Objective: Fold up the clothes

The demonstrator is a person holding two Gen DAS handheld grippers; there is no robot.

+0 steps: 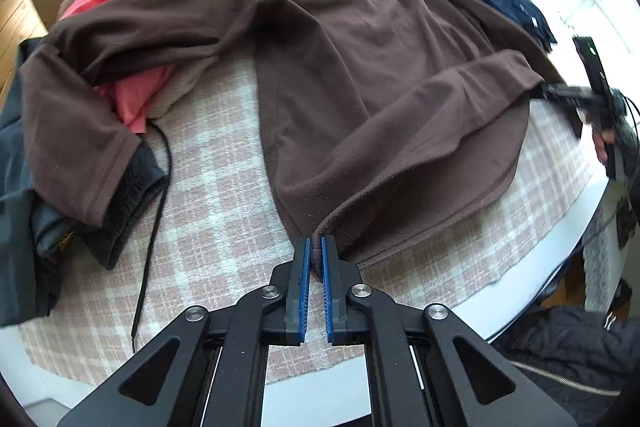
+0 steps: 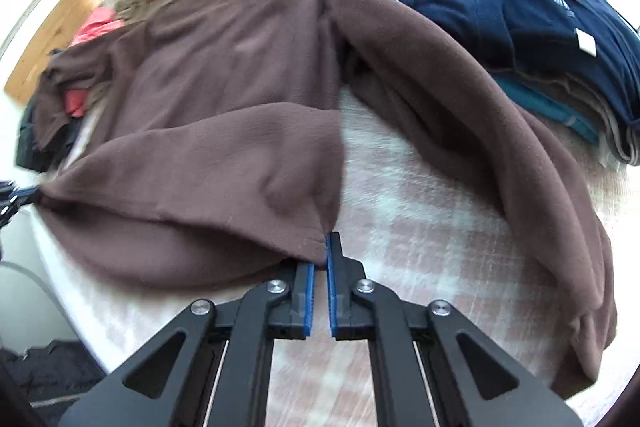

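Left wrist view: left tongs (image 1: 316,247) are clenched on the brown fleece's (image 1: 360,67) hem corner, right tongs (image 2: 325,247) pinch the other. The fleece stretches away from both across the counter (image 1: 208,163), collar farthest, so neither hand's nearer.

Right gripper (image 2: 324,247) jaws pinching brown fleece (image 2: 240,67) hem, navy pile (image 2: 520,7) beyond

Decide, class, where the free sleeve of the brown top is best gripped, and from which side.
Grip the free sleeve at its cuff, coming from the near table edge. The cuff lies flat and open nearest that edge, clear of the folded navy pile.
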